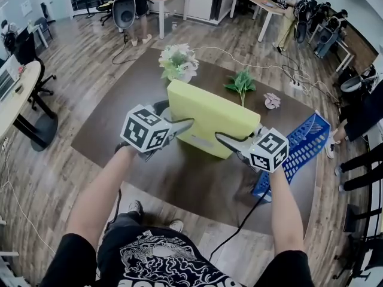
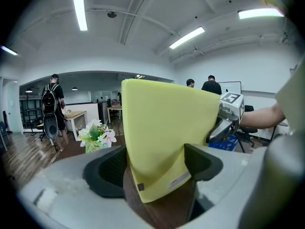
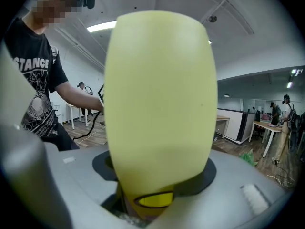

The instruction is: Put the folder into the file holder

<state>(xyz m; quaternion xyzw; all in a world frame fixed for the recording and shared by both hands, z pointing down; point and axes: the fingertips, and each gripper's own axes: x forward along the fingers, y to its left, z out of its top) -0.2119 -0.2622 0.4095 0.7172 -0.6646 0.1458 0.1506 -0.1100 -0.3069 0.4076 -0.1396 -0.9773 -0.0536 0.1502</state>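
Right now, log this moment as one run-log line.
folder: upright | left gripper: shut on folder | right gripper: shut on folder | file holder: at right, folder not yet inside

Smooth, matt yellow-green folder (image 1: pixel 209 119), plastic-looking, with a small pale label low on one face. Beneath it a dark brown wood-grain table (image 1: pixel 99 130), smooth, with a dull sheen. At the table's right edge a blue plastic file holder (image 1: pixel 306 141), walls an open grid. Matt grey plastic on the left gripper (image 2: pixel 155 168) and right gripper (image 3: pixel 157 175), with darker matt pads (image 2: pixel 107 173) inside. Around the table, wood-plank floor (image 1: pixel 78 58), softly shiny.
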